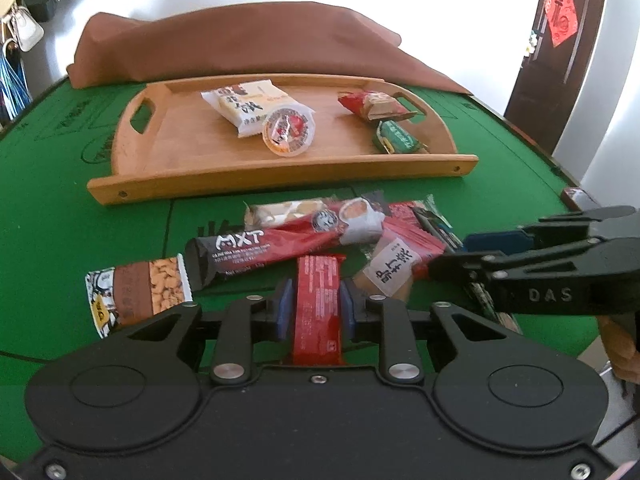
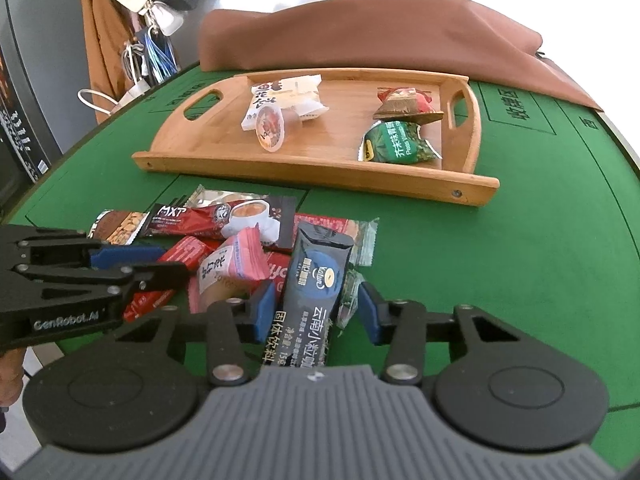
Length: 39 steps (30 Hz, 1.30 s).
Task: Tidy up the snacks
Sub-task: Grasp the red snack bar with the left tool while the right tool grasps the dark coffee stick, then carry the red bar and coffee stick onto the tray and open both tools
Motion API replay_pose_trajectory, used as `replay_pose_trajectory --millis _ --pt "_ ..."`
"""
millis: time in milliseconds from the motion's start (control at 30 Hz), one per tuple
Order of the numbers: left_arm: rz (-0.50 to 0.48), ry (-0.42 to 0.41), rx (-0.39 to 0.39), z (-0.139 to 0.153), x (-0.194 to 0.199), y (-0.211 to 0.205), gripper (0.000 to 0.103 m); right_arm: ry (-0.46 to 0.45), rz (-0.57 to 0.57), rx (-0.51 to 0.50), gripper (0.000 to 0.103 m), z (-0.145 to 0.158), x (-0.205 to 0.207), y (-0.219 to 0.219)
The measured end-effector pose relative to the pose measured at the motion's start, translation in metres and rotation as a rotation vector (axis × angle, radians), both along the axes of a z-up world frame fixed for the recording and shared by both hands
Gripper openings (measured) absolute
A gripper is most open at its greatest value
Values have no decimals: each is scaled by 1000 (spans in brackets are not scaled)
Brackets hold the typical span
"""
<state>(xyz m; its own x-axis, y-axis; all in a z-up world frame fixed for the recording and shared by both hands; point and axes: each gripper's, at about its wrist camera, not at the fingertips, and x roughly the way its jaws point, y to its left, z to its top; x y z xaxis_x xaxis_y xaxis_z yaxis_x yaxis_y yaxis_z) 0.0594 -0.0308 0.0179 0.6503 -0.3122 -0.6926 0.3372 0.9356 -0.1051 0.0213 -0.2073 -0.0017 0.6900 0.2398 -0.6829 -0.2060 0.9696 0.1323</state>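
A pile of snack packets lies on the green table in front of a wooden tray (image 1: pixel 280 172) (image 2: pixel 304 172). My left gripper (image 1: pixel 318 308) is shut on a red snack bar (image 1: pixel 318 300), also seen in the right wrist view (image 2: pixel 160 280). My right gripper (image 2: pixel 316 308) is open, its blue pads on either side of a black coffee sachet (image 2: pixel 316 280) without touching it. The tray holds a white cracker pack (image 1: pixel 244 106), a jelly cup (image 1: pixel 290 130), a red candy pack (image 1: pixel 372 106) and a green pea pack (image 2: pixel 400 144).
The pile includes an MXT coffee stick (image 1: pixel 272 250), a peanut bar (image 1: pixel 136 296) and a pink-and-white packet (image 2: pixel 232 268). A brown cloth (image 1: pixel 248 44) lies behind the tray. Bags and cables hang at the far left (image 2: pixel 152 40).
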Motion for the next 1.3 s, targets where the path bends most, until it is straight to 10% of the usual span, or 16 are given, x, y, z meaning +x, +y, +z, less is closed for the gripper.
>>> replay_pose_trajectory --millis 667,800,1300 --pt "-3 25 3 -5 0 -2 30 -4 -27 -32 59 -1 -31 4" --pt "8 26 -2 -4 -2 1 23 4 -19 -19 38 0 -32 8" --pt "28 -42 -16 19 -9 10 23 -56 -39 4 33 22 -34 3"
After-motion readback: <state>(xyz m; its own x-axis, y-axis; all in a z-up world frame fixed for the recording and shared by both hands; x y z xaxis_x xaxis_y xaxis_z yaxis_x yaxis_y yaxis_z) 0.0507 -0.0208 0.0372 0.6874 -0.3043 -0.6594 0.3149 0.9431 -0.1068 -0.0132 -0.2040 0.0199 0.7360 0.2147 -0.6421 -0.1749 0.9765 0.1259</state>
